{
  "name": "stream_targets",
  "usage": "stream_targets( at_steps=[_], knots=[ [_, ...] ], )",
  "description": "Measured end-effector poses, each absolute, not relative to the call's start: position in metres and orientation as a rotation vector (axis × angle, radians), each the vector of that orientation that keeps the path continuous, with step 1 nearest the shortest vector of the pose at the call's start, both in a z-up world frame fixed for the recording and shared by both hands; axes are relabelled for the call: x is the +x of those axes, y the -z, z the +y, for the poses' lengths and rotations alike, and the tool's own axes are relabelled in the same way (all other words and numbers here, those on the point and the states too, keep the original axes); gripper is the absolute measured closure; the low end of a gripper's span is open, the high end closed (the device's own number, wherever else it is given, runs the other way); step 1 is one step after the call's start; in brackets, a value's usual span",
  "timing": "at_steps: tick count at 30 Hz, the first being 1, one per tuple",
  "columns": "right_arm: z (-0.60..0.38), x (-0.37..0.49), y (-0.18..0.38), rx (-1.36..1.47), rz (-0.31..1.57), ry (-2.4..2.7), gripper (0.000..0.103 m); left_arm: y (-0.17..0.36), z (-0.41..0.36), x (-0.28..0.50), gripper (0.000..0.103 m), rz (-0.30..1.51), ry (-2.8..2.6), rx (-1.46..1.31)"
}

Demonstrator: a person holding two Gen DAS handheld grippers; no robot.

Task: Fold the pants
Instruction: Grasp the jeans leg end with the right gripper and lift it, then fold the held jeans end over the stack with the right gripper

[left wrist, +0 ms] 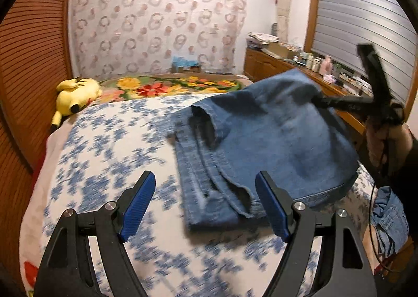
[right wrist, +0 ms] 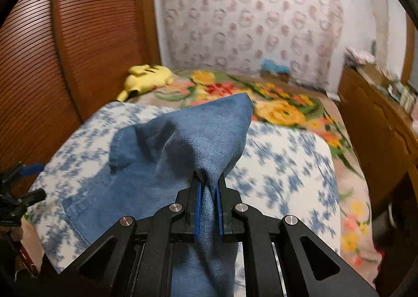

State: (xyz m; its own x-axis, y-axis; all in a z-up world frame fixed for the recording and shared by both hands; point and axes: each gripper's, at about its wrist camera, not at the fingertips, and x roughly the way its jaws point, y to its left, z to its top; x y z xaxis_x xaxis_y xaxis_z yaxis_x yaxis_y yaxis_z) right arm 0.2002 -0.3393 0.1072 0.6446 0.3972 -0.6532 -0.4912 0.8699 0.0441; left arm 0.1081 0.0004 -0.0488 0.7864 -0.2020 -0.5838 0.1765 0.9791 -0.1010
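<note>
Plush toy (left wrist: 74,97) lies at the left edge; left gripper (left wrist: 205,203), jaws apart and holding nothing, fills the lower centre; jeans (left wrist: 261,145) drape across the quilt (left wrist: 104,166), lifted at right by the right gripper (right wrist: 208,187), clamped on denim

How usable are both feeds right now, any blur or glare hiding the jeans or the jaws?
Left wrist: motion blur smears the quilt and right gripper; jeans soft, left gripper sharp and open. Right wrist: right gripper crisp, shut on jeans; bed and dresser streaked. No glare; fisheye bends edges.
</note>
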Motion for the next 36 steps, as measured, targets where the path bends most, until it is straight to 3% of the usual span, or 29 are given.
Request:
stream_targets(
  at_steps=[8,13,18,36],
  knots=[
    [-0.352,0.218,-0.063,-0.081,0.779,-0.457,0.091,0.059,-0.037,0.124,0.024,0.670,0.276,-0.011],
    [-0.350,0.220,-0.065,-0.065,0.796,-0.439,0.066,0.070,-0.047,0.128,0.024,0.698,0.285,0.001],
    [-0.362,0.197,-0.067,-0.032,0.819,-0.431,0.052,0.080,-0.050,0.130,0.024,0.722,0.282,0.002],
    [-0.380,0.141,-0.058,0.025,0.872,-0.449,0.051,0.104,-0.044,0.132,0.024,0.770,0.277,-0.018]
  ],
)
